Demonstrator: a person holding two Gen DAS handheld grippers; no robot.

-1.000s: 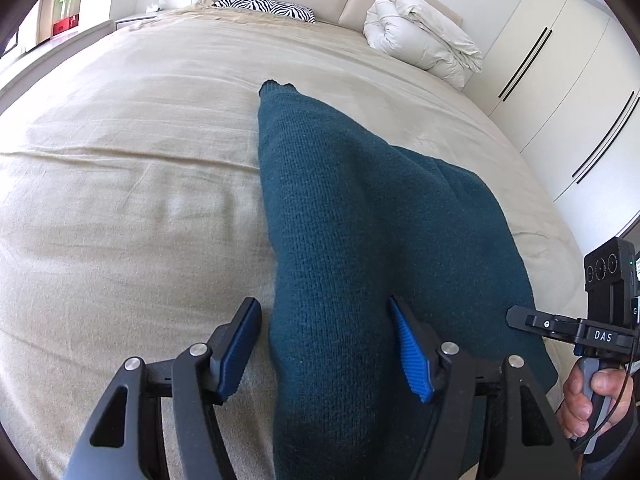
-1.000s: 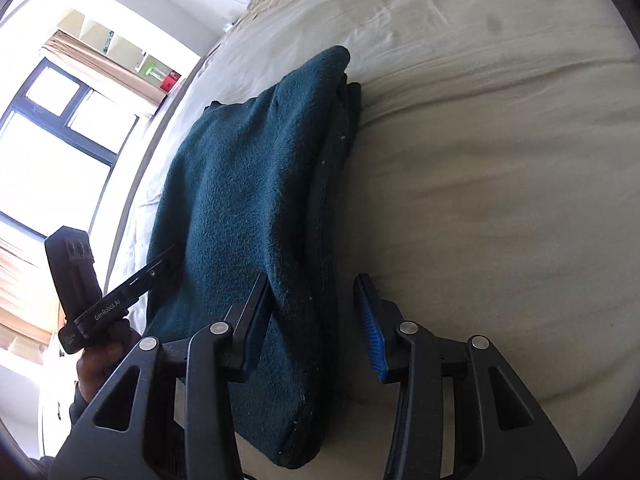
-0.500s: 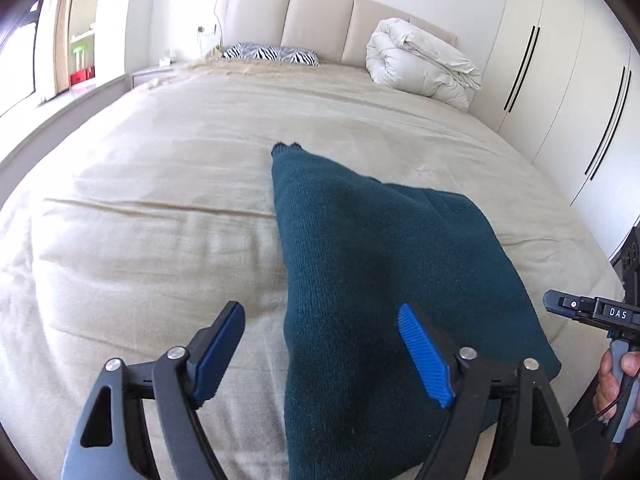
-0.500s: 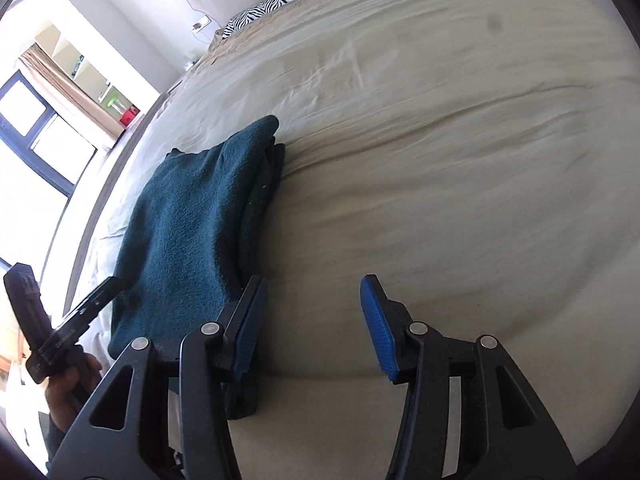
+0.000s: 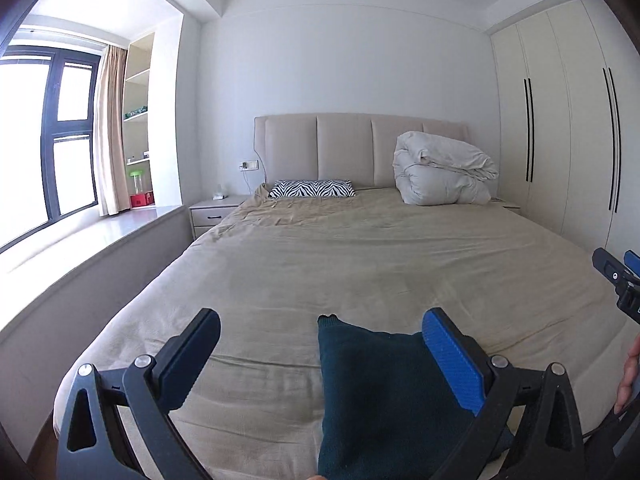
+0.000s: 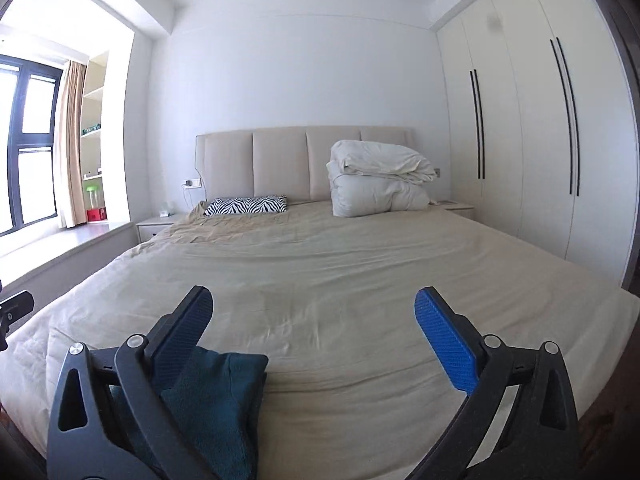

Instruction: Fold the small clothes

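A dark teal knit garment point(image 5: 380, 392) lies folded on the near end of the beige bed point(image 5: 360, 264). My left gripper point(image 5: 320, 322) hovers above it with its jaws opening wide; the cloth shows between the fingers but well below them, untouched. In the right wrist view the same garment point(image 6: 216, 400) sits low at the left, partly behind the left finger. My right gripper point(image 6: 314, 298) is also raised, its jaws opening, with only bare sheet between them. The right gripper's tip point(image 5: 616, 276) and a hand point(image 5: 632, 360) show at the left wrist view's right edge.
A zebra-print pillow point(image 5: 312, 189) and a bundled white duvet point(image 5: 440, 176) lie at the padded headboard. White wardrobes point(image 5: 560, 128) line the right wall. A nightstand point(image 5: 214, 210), a window ledge point(image 5: 80, 240) and shelves are at the left.
Both grippers have lifted away from the garment and tipped up toward level, so the room now fills the views. Their jaws have widened. The garment stays folded on the bed.
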